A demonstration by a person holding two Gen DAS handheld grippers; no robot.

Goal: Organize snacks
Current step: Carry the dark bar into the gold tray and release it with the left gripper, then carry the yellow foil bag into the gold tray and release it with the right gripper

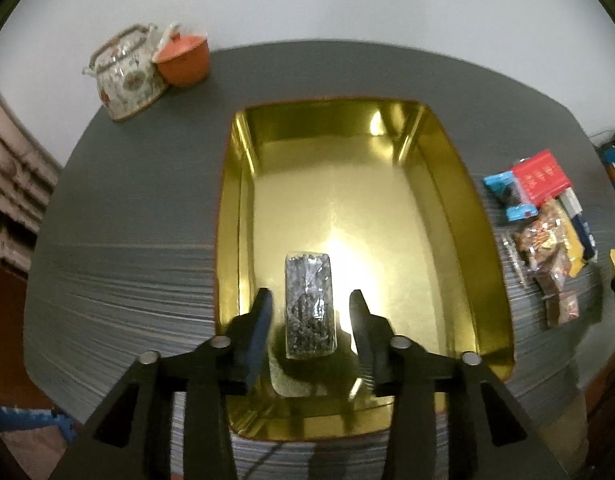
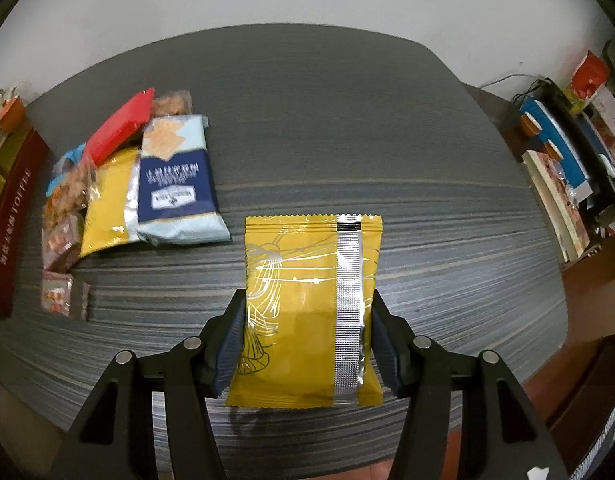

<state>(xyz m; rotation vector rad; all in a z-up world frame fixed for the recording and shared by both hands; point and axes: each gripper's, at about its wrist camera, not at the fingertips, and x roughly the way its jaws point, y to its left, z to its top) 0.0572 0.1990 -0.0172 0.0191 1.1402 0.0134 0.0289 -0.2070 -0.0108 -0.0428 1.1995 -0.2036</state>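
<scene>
In the left wrist view a gold tin (image 1: 447, 168) sits on the grey table. A clear packet of dark snack (image 1: 309, 320) lies on the tin's floor near its front. My left gripper (image 1: 310, 294) hangs above it, open, with a gap on each side of the packet. In the right wrist view my right gripper (image 2: 308, 296) is shut on a yellow foil packet (image 2: 311, 264) with a silver seam, held a little above the table. A pile of snacks (image 2: 119, 184) lies at the left, also visible as the pile of snacks (image 1: 543, 216) right of the tin.
A patterned teapot (image 1: 125, 76) and an orange lidded cup (image 1: 183, 58) stand at the table's far left corner. The tin's dark red outer wall (image 2: 11, 216) borders the pile. Boxes and cables (image 2: 567, 152) crowd a shelf beyond the table's right edge.
</scene>
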